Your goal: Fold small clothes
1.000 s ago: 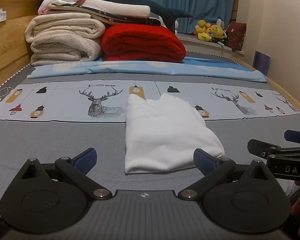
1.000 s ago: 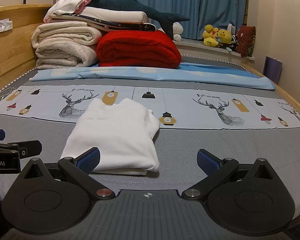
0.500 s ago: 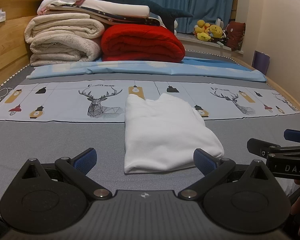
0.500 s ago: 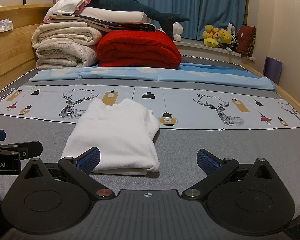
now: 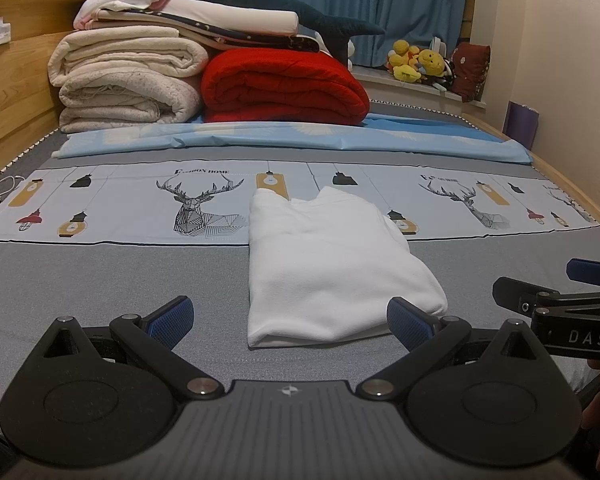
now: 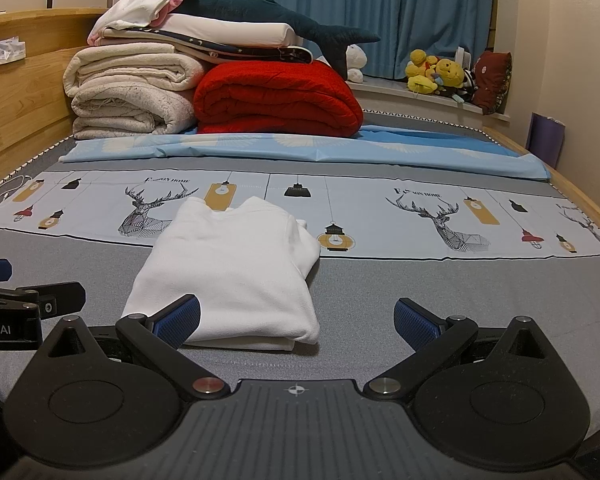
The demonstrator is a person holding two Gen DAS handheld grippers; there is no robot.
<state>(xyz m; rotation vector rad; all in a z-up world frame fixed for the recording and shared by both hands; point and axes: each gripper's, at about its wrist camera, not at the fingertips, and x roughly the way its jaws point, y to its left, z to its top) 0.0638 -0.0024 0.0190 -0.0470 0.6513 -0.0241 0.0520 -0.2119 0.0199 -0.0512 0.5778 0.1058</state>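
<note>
A small white garment [image 5: 328,264] lies folded into a compact rectangle on the grey bed; it also shows in the right wrist view [image 6: 236,276]. My left gripper [image 5: 290,320] is open and empty just in front of the garment's near edge. My right gripper [image 6: 296,320] is open and empty, with its left finger in front of the garment's near edge. The right gripper's fingers show at the right edge of the left wrist view [image 5: 556,292]. The left gripper's fingers show at the left edge of the right wrist view [image 6: 32,300].
A printed deer-pattern sheet [image 5: 112,200] runs across the bed behind the garment. Behind it lie a light blue sheet [image 5: 300,140], a red quilt [image 5: 284,88] and stacked cream blankets [image 5: 128,84]. A wooden headboard [image 5: 8,80] is at left, a wall at right.
</note>
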